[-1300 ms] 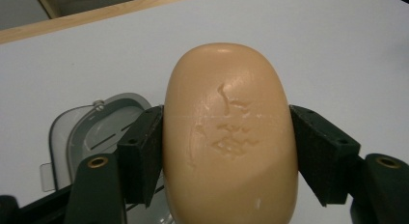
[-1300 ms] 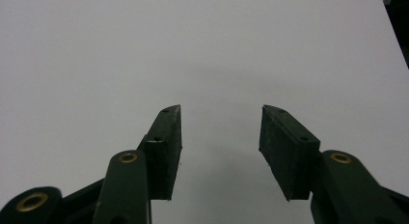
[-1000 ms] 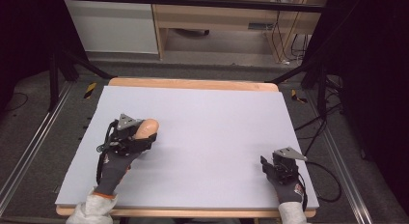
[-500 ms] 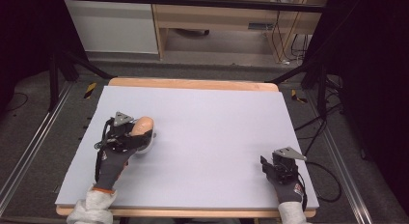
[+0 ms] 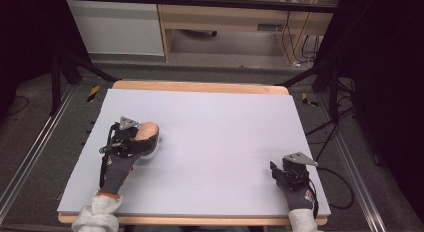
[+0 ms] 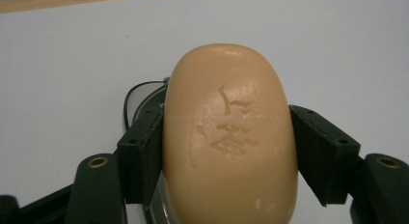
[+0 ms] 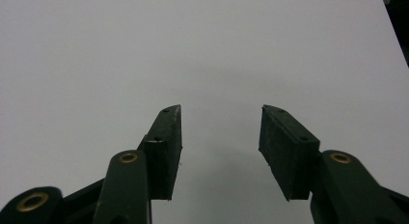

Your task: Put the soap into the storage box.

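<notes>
High view: the left gripper (image 5: 142,142) sits on the left half of the table (image 5: 225,127), clamped on a tan oval soap (image 5: 146,132). Something pale lies under the soap, though it is too small here to make out. The right gripper (image 5: 276,173) rests near the table's front right corner, well apart from the soap.

Left gripper view: the soap (image 6: 230,137) fills the gap between the jaws, both pads pressing its sides. Its top face has a scuffed, chipped patch. A dark-rimmed thing (image 6: 140,96) peeks out behind it.

Right gripper view: the right gripper (image 7: 221,132) has its jaws apart, with only bare table (image 7: 144,50) between them.
</notes>
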Motion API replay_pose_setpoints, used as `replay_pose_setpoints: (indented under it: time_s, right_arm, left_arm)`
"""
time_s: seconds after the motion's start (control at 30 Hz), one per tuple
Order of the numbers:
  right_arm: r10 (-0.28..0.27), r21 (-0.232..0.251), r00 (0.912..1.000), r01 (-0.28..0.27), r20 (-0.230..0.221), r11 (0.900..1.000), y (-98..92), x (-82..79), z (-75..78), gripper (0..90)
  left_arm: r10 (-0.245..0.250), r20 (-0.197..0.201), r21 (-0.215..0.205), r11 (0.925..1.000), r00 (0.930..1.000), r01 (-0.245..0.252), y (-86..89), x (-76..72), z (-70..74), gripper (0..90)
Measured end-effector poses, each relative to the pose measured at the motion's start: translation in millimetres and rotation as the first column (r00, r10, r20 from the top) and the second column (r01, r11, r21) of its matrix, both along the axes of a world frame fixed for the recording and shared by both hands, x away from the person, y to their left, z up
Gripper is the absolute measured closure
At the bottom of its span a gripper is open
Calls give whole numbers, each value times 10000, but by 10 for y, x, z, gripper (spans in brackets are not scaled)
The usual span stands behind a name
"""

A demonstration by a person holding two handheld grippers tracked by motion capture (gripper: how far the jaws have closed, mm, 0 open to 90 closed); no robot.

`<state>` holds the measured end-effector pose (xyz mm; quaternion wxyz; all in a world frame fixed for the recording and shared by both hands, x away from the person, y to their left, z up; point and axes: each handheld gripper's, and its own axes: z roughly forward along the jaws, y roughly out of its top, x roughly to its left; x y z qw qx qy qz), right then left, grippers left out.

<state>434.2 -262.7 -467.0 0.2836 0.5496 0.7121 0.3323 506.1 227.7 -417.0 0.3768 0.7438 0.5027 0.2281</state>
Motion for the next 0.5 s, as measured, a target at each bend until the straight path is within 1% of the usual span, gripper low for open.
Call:
replay_pose_setpoints:
  time_s: [0.2, 0.3, 0.37, 0.5]
  right_arm:
    - [4, -3, 10000, -4, -9, 10000, 1, 1, -3, 501]
    - [1, -8, 10000, -1, -5, 10000, -1, 3, -3, 501]
    - [-10, -29, 10000, 10, -25, 10000, 0, 5, -7, 501]
    - [5, -31, 10000, -5, -11, 10000, 4, 3, -5, 501]
  left_arm:
    - [179, -151, 49, 9998, 9997, -178, 30, 28, -77, 318]
    - [191, -225, 85, 9998, 9996, -189, 42, 35, -105, 319]
    - [213, -289, 186, 9996, 9994, -208, 37, 41, -139, 319]
    - [209, -355, 294, 9994, 9992, -198, 37, 50, -148, 319]
